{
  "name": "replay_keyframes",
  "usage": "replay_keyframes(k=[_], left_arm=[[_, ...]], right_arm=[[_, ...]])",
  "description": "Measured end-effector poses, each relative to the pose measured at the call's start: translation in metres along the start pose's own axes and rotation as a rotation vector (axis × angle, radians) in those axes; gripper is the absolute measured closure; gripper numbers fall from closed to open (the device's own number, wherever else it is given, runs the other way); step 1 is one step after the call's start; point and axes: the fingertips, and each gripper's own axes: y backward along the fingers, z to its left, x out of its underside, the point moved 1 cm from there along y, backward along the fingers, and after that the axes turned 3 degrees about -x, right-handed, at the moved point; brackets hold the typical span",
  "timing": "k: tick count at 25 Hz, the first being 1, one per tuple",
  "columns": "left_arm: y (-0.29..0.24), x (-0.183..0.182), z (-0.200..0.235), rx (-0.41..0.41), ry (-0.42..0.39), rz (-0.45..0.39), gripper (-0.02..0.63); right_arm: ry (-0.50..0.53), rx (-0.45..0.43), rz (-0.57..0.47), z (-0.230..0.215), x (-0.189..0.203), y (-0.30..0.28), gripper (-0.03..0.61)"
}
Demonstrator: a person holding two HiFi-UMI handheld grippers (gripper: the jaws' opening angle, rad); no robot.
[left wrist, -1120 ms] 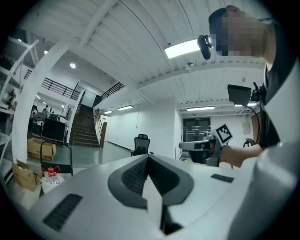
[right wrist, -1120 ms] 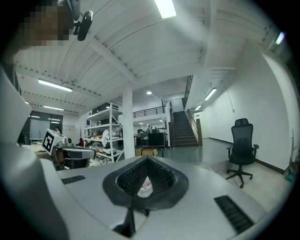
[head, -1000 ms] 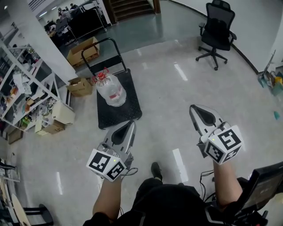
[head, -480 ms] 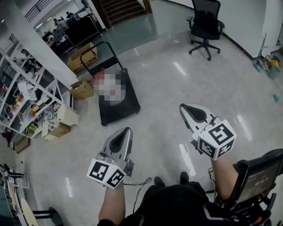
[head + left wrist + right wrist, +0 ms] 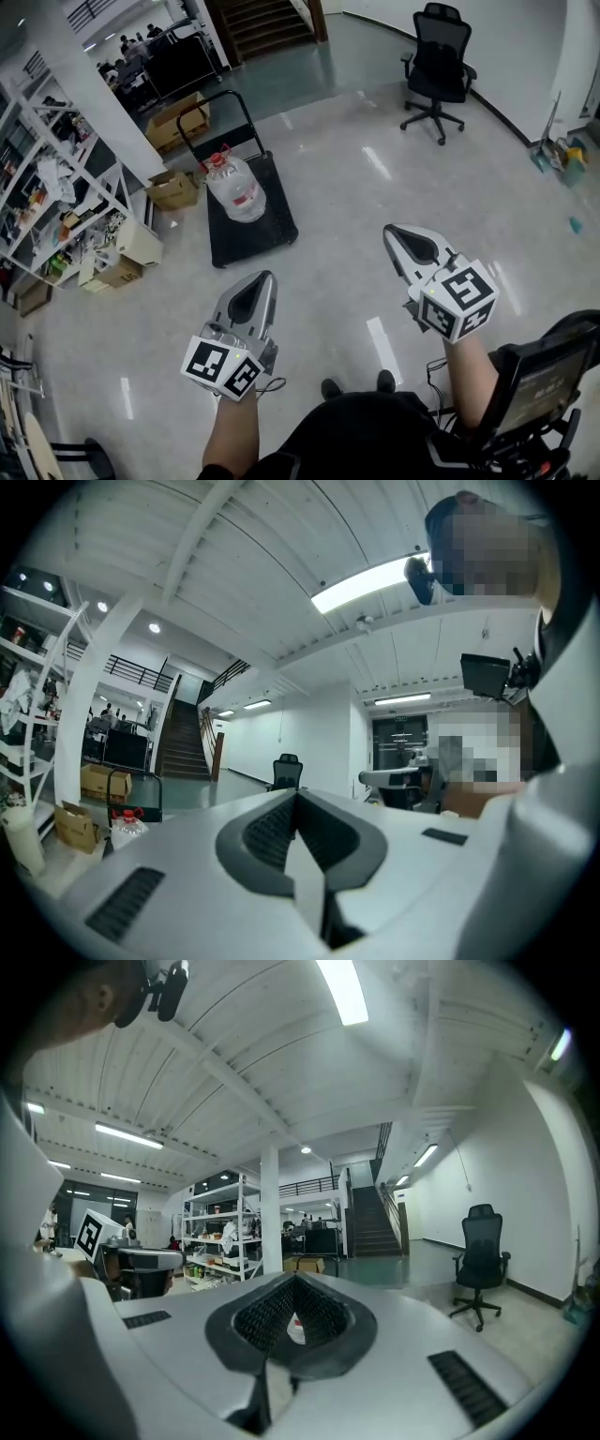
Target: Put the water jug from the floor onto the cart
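Water jug (image 5: 235,187) stands on the black deck of the cart (image 5: 272,236), at the end near the handle. It has a red cap and a red-and-white label (the print is too small to read). An open cardboard box (image 5: 172,187) sits on the floor just beside the cart; what is inside it cannot be told. You hold your left gripper (image 5: 263,277) and your right gripper (image 5: 391,231) level before you, well apart from the jug, both with jaws together and nothing between them.

Shelving (image 5: 56,187) runs off the left edge; water jug (image 5: 295,1327) mostly hidden behind fingers (image 5: 328,1321) of the right gripper (image 5: 295,1281).
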Motion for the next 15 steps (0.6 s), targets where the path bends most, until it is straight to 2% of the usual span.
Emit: replay_keyframes(k=[15], left_arm=[[0.022, -0.001, 0.034, -0.001, 0.012, -0.021, 0.62]], right_arm=[[0.029, -0.002, 0.003, 0.032, -0.004, -0.021, 0.578]])
